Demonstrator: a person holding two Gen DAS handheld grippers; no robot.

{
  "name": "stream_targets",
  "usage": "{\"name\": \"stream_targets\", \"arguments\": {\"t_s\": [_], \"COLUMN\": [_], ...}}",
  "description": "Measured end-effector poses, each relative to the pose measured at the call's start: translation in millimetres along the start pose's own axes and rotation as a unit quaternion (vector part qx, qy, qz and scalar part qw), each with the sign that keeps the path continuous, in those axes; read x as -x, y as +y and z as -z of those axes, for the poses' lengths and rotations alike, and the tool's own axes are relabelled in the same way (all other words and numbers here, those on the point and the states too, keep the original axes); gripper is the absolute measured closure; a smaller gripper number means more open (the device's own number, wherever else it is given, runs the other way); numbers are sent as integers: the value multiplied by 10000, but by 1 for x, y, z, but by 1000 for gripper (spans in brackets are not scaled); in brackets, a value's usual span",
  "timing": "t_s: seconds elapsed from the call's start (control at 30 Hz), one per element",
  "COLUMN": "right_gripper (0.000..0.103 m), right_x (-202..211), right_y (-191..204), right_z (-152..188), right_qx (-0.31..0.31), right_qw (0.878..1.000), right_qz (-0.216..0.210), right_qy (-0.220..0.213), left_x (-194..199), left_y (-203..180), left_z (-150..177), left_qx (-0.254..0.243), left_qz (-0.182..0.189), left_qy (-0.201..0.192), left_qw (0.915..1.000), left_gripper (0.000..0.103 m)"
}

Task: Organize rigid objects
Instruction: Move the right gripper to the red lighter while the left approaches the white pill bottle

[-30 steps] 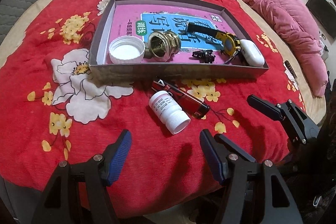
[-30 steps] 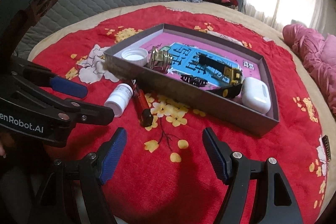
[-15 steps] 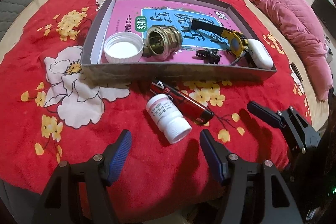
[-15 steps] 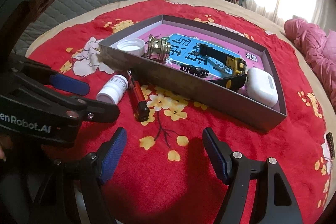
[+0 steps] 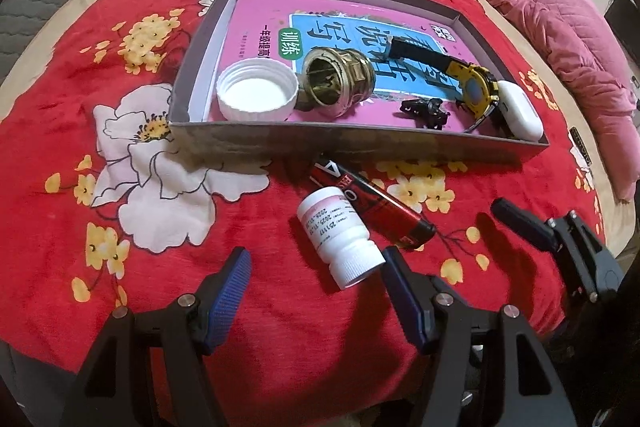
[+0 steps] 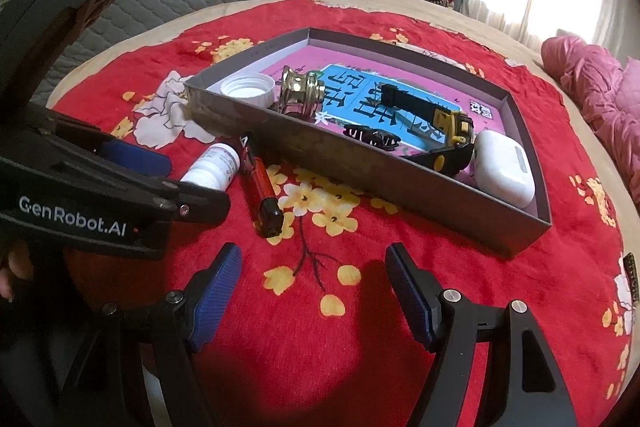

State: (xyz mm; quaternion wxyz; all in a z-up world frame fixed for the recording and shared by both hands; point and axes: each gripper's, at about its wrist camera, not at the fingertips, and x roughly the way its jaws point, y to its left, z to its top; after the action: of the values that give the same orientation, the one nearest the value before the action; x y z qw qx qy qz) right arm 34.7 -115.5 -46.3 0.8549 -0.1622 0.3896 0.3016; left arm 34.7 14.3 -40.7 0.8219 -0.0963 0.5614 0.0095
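Red floral blanket (image 5: 120,187) covers the round surface we are working on; a pink quilted cover (image 5: 560,27) lies at its far right edge. On the blanket sits a shallow grey box (image 5: 360,143), its floor lined with a pink and blue printed booklet (image 5: 264,15).

Inside the box, largest first: a black and yellow wristwatch (image 5: 472,87), a white earbud case (image 5: 520,111) in the right corner touching the watch, a brass threaded fitting (image 5: 336,87) lying on its side, a white ribbed bottle cap (image 5: 256,95) open side up just beside the fitting, and a small black hair clip (image 5: 424,107) near the front wall.

Outside the box, just in front of its near wall, two items remain: a white pill bottle (image 5: 340,235) on its side, cap toward us, and a red and black lighter (image 5: 372,203) lying alongside it, apparently touching.

Left gripper (image 5: 316,291): jaws spread wide, holding nothing, low over the blanket with the pill bottle's cap near the inner face of its right finger. Right gripper (image 6: 312,291): jaws likewise wide apart, empty, over bare blanket, the lighter ahead of it.

Progress, our judgement: five items boxed, two left. We take the pill bottle as the left gripper's next pick; the jaws need to straddle the bottle before closing. Round body may roll on the soft pile.
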Motion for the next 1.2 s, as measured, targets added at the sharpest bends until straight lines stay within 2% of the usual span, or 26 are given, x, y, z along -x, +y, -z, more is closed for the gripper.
{"name": "stream_targets", "arguments": {"t_s": [0.4,0.77,1.2], "right_gripper": [28,28,28], "right_x": [-12,-26,-42], "right_y": [8,10,10], "right_z": [-10,-21,-30], "right_qx": [43,30,8], "right_qw": [10000,9999,9996], "right_qz": [-45,-21,-273], "right_qy": [-43,-122,-104], "left_x": [0,0,-2], "left_y": [23,30,32], "left_z": [-1,-8,-11], "left_qx": [237,239,136], "left_qz": [-61,-64,-56], "left_qy": [-20,-115,-124], "left_qw": [9997,9996,9998], "left_gripper": [36,36,36]}}
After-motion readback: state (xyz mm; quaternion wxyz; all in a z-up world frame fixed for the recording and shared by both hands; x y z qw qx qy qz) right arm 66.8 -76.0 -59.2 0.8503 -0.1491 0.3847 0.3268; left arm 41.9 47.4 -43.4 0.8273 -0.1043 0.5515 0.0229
